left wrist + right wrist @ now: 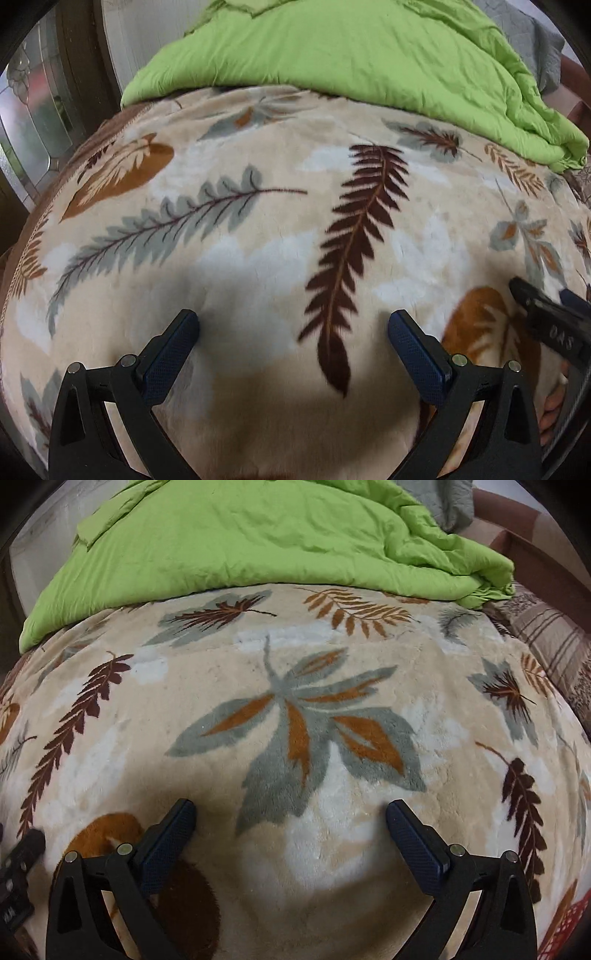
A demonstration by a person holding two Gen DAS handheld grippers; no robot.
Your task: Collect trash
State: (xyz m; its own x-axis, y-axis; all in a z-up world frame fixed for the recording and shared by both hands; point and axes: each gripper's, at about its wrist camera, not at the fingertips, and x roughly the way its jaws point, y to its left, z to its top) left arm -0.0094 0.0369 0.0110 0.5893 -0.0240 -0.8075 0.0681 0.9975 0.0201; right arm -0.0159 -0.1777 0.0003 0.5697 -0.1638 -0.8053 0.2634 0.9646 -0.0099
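The left gripper (pixel 293 325) was recorded with its jaws spread wide and nothing between them, poised over the leaf-patterned fleece blanket (pixel 258 229); its blue-padded fingers (pixel 168 354) framed bare fabric and a dark brown fern print. The right gripper (pixel 290 814) was likewise observed wide apart and holding nothing, above the same blanket, with a grey and orange leaf motif lying just beyond its fingertips. At the right edge of the left wrist view, the black body of the right gripper was seen, with part of the person's hand (pixel 552 406) below it. At the lower left edge of the right wrist view, part of the left gripper's black frame was visible. Shadows of both tools were noted on the blanket near the fingers. No piece of trash could be located in either view, so its position could not be told. Farther back, a crumpled lime-green comforter (pixel 351 62) was seen lying across the far part of the blanket. Beyond it, grey bedding (pixel 443 502) was noted. At far left, a patterned glass door panel (pixel 33 110) was recorded.
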